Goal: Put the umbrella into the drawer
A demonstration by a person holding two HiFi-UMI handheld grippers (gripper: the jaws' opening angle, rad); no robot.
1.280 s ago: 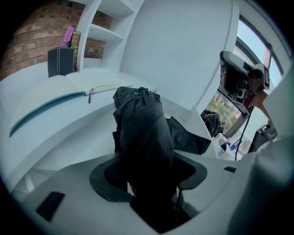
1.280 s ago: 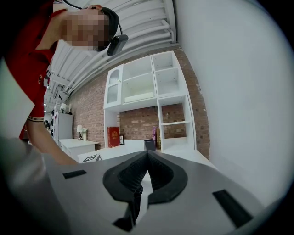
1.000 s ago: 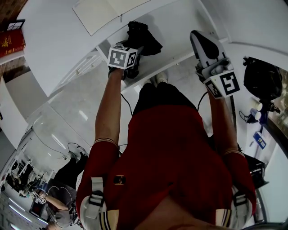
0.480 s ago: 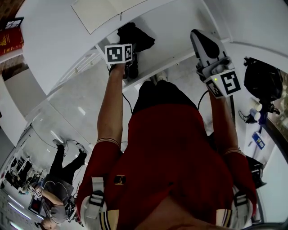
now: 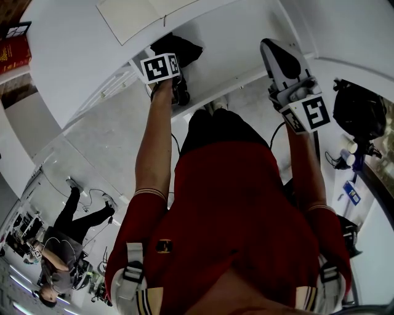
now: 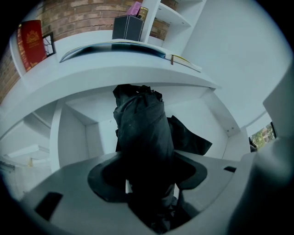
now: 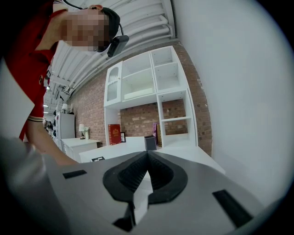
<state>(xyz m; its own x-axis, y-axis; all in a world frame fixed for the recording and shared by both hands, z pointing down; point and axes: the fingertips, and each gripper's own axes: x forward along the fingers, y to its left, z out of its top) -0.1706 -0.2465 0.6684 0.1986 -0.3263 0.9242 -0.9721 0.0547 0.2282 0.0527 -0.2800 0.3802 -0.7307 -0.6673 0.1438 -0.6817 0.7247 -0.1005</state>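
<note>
The black folded umbrella (image 6: 140,133) is clamped between the jaws of my left gripper (image 6: 148,181), which is shut on it. Its loose fabric hangs inside the open white drawer (image 6: 73,133) under the desk. In the head view the left gripper (image 5: 171,72) points steeply down over the drawer (image 5: 234,49), with the umbrella (image 5: 178,48) bunched at the drawer's left end. My right gripper (image 5: 269,46) hovers over the right side of the drawer, shut and empty; its own view shows the right gripper (image 7: 148,155) with pads meeting.
A large flat book (image 5: 141,15) lies on the desk top above the drawer. A red book (image 5: 15,52), a black box (image 6: 127,27) and white shelves (image 7: 174,92) stand further back. A black bag (image 5: 360,107) is at the right. Another person (image 5: 61,246) is on the floor behind.
My left gripper has rolled and moved further over the drawer's left end, carrying the umbrella down with it. The right gripper has stayed still. The person behind has walked along.
</note>
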